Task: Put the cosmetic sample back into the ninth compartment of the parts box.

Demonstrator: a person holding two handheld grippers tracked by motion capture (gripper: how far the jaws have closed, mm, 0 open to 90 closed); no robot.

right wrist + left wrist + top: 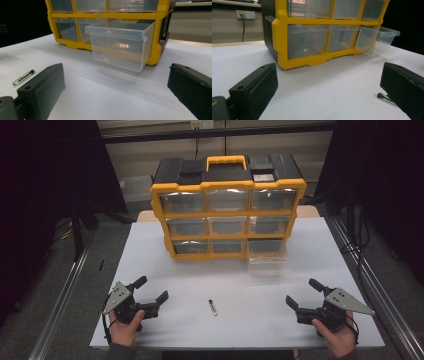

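Both tools wait with jaws spread wide and empty at the near edge of the white table (150,245). Left to right: the left gripper (152,294), then a small dark-capped vial (213,307) lying flat between the two sets of fingers, then the right gripper (303,293). Beyond them, the yellow organizer's (227,185) bottom-right drawer (267,256) stands pulled out. The pickup looks yet to begin; next, one gripper must close across the vial, whose long axis runs roughly toward the organizer, cap end farther.
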